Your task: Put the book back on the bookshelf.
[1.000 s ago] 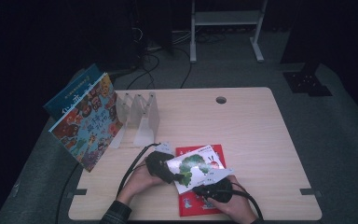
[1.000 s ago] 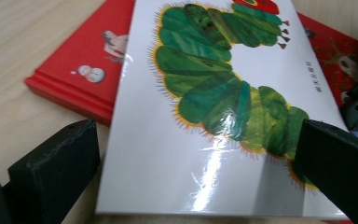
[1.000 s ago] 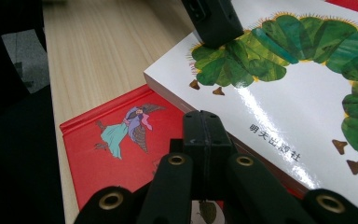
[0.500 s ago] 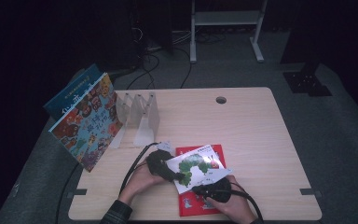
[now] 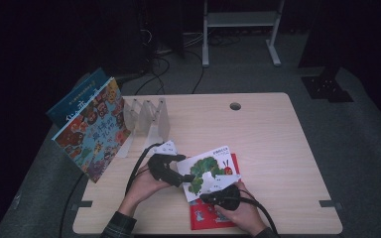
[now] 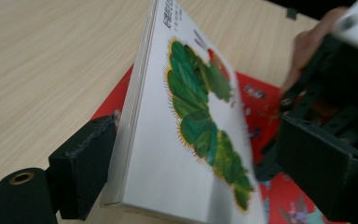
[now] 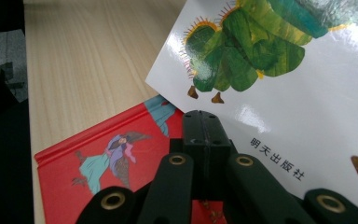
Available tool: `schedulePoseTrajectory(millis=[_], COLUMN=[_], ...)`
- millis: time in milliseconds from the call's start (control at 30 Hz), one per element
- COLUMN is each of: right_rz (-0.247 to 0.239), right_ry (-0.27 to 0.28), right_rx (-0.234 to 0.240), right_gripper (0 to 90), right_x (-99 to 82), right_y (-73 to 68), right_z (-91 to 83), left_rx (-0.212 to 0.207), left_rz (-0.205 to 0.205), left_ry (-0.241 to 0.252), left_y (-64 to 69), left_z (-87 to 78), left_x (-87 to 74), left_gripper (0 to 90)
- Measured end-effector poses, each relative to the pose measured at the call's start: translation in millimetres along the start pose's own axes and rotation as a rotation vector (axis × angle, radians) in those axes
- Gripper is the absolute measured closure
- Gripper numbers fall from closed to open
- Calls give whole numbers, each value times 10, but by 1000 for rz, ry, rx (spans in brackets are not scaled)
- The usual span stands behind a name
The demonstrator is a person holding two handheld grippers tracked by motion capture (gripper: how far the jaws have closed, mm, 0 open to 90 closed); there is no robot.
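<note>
Lifting the white caterpillar book off the red book.

We see the white book (image 5: 211, 171) tilted above the red book (image 5: 209, 217) near the table's (image 5: 278, 144) front edge. The right gripper (image 5: 217, 197) has its jaws together, pinching the white book's lower edge. The left gripper (image 5: 187, 177) straddles the book's spine edge; its jaws have just been closing around it, one pad (image 6: 86, 158) touching, the other apart, so no clamp yet. We judge the lift under way; next the left jaws must close firmly before carrying the book toward the rack (image 5: 149, 116) of dividers.
</note>
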State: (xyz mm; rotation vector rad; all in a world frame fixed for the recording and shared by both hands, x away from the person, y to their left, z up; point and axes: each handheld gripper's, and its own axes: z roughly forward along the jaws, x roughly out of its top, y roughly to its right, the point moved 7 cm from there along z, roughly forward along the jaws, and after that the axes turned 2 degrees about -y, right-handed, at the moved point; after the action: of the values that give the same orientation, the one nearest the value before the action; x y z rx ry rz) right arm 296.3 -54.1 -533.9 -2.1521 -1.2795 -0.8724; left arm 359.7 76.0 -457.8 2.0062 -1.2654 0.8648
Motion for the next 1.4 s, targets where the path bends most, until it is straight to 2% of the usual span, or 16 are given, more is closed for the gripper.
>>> schedulePoseTrajectory(millis=[33, 67, 167, 267, 367, 467, 533, 567, 633, 700, 867, 1033, 1200, 1233, 1400], right_rz=[0, 1, 2, 6, 1, 1, -5, -11, -8, -13, -12, -2, -6, -2, 0], right_ry=[0, 2, 5, 9, 9, 8, 9, 3, 1, -2, 1, 8, 12, 12, 13], right_rx=[0, 0, 2, 4, 1, 10, -1, -16, -19, -24, -24, -30, -32, -30, -27], right_gripper=[896, 896, 896, 896, 896, 896, 896, 896, 896, 895, 894, 893, 893, 893, 893], right_x=[0, 13, 25, 32, 43, 54, 63, 66, 78, 85, 84, 62, 59, 57, 54], right_y=[0, 12, 26, 33, 40, 32, 38, 52, 71, 72, 77, 99, 104, 102, 101], right_z=[0, 15, 27, 35, 44, 47, 49, 59, 71, 74, 74, 53, 52, 51, 51], left_rx=[0, 7, 4, -22, -13, -45, -83, -83, -72, -78, -64, -80, -75, -59, -38], left_rz=[0, 17, 15, 19, 31, 22, 28, 38, 52, 55, 49, 47, 64, 76, 100], left_ry=[0, -5, 9, 51, 51, 61, 38, 26, 5, -6, -24, -12, -12, -12, 5], left_y=[0, 15, 33, 87, 101, 135, 185, 210, 228, 227, 193, 211, 223, 218, 198], left_z=[0, -23, -63, -118, -133, -186, -159, -127, -73, -55, 14, 70, 125, 151, 207], left_x=[0, 14, 34, 85, 99, 119, 101, 92, 80, 64, -4, -58, -96, -119, -159], left_gripper=[144, 146, 177, 248, 309, 390, 462, 477, 490, 522, 546, 560, 565, 566, 602])
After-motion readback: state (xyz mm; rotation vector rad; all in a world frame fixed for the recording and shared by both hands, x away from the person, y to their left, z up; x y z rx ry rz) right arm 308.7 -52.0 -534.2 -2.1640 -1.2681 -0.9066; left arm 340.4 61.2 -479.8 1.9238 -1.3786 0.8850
